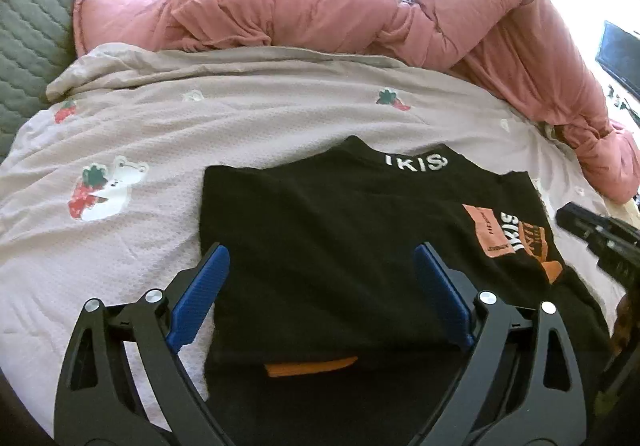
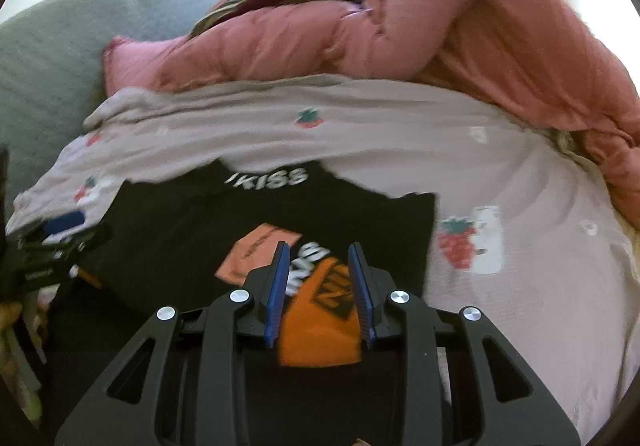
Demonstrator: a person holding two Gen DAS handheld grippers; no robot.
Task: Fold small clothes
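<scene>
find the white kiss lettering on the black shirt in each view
Left wrist: white lettering at the shirt's far edge, right of centre.
Right wrist: white lettering at the far edge, left of centre, slightly blurred.
Shared landmark: the pink quilt bunched behind the bedspread.

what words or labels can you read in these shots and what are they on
"KISS": white letters at the neck of the black folded t-shirt; the left view cuts it to "IKIS".
White chest print beside the orange patch: partly hidden, unreadable.
Small print on the pink patch: too small to read.

Matt black cloth shirt [image 1: 320, 230]; textured waffle-weave bedsheet [image 1: 248, 134].
</scene>
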